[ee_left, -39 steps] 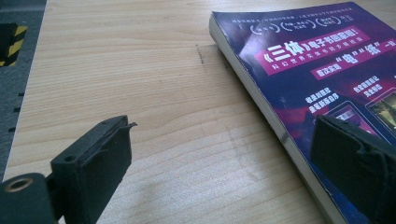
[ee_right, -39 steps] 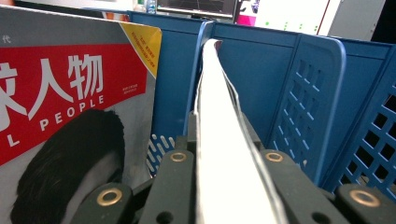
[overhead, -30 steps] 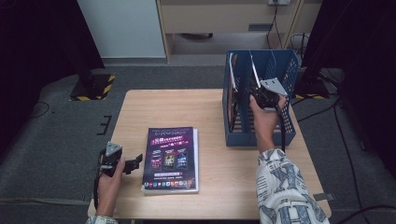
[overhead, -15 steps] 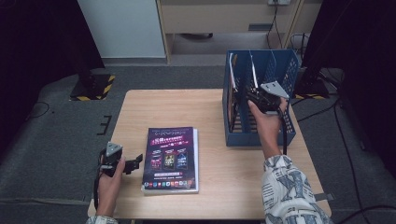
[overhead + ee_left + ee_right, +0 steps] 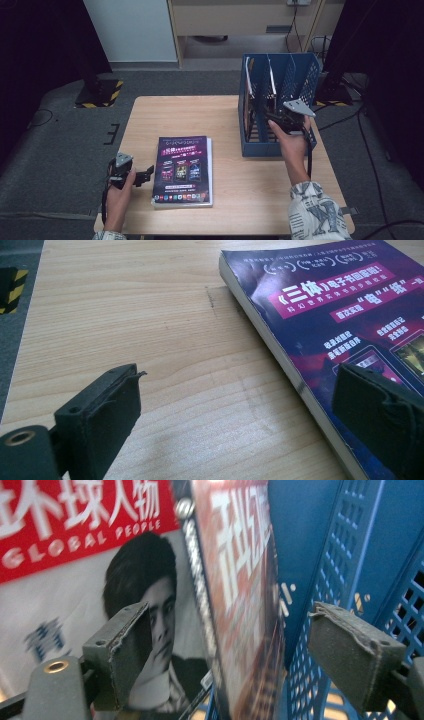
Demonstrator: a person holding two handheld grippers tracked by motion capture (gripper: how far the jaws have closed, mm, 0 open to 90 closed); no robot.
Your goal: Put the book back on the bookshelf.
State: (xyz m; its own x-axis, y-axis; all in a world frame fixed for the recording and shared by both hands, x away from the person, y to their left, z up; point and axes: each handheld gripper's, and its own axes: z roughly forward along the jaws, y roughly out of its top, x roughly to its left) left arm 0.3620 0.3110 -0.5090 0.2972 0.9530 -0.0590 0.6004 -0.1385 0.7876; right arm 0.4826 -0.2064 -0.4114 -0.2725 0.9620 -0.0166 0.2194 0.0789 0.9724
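Blue plastic file rack (image 5: 305,75) now holds the red-covered magazine (image 5: 240,605). Right gripper (image 5: 272,119) has just spread its jaws, letting go. Left gripper (image 5: 142,176) waits, spread, beside the purple book (image 5: 184,170).

Right gripper (image 5: 276,119) drawn back toward six o'clock from the blue file rack (image 5: 305,75); jaws just opened, orange magazine (image 5: 240,605) between them, unpinched.
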